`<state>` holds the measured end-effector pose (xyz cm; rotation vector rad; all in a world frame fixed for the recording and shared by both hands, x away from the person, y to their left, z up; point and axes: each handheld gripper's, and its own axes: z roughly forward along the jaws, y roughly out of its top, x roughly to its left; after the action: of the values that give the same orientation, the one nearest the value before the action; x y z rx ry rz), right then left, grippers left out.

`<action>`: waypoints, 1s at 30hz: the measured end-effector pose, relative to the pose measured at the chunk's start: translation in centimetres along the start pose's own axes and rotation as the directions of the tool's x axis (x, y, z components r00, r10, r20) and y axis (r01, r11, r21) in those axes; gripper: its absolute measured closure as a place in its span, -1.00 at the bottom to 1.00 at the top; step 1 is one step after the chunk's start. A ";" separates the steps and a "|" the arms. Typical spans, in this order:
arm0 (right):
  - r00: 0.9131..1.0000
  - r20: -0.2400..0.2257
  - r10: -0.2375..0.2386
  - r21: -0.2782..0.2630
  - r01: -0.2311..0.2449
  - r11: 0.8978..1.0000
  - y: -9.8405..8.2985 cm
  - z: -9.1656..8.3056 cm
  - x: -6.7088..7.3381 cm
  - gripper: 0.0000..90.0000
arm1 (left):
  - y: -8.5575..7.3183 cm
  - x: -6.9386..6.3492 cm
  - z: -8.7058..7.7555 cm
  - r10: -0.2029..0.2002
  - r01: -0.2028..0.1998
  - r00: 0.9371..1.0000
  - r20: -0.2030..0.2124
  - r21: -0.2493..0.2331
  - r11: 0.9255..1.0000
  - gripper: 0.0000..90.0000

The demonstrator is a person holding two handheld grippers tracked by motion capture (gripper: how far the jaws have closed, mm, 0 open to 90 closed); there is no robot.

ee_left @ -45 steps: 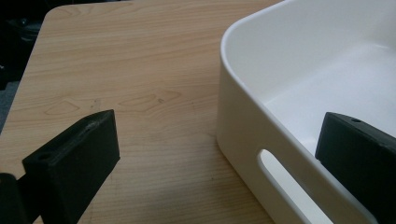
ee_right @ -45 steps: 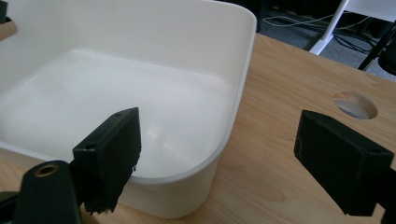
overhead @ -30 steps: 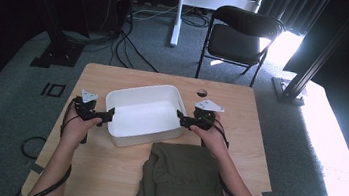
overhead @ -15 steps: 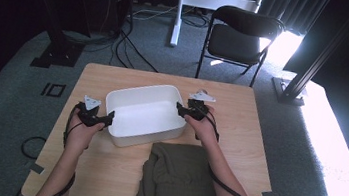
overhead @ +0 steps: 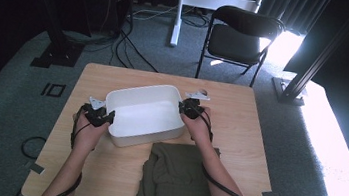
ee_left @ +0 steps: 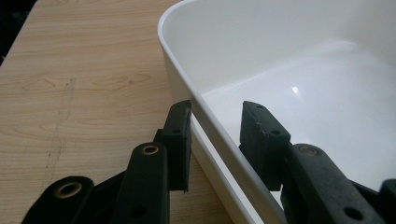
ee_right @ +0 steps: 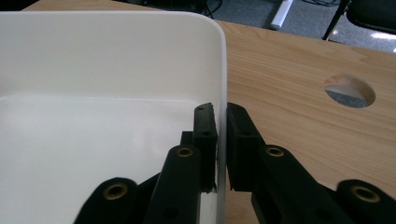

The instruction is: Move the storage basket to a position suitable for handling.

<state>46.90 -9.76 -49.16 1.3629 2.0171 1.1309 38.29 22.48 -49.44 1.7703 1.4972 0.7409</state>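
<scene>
While the white tub [overhead: 144, 114] sits near the middle of the wooden table [overhead: 249, 132], just beyond a folded olive cloth [overhead: 175, 173], a gripper meets it at each end. At its right wall the right gripper [ee_right: 220, 119] is clamped on the rim, one jaw inside and one outside. The left gripper [ee_left: 217, 121] straddles the left wall, jaws just closing in, a gap showing at the inner pad [ee_left: 261, 135].
</scene>
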 end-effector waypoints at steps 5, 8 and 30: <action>1.000 0.025 -0.007 0.008 0.007 1.000 0.0 0.0 0.2 0.91 | 0.0 -0.2 0.2 -0.007 0.007 1.000 -0.017 -0.009 1.000 0.51; 1.000 0.023 0.003 0.003 -0.003 1.000 0.0 -0.1 0.1 0.91 | 0.1 -0.3 0.4 -0.010 0.010 1.000 -0.017 -0.011 1.000 0.52; 0.996 0.079 0.043 0.002 -0.043 0.999 -0.5 -1.2 -2.5 0.91 | 1.5 -2.6 2.5 0.005 -0.005 1.000 0.008 -0.025 1.000 0.58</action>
<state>46.76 -12.57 -49.11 1.4363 1.9445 1.0745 40.67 19.39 -49.70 1.7570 1.4723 0.7513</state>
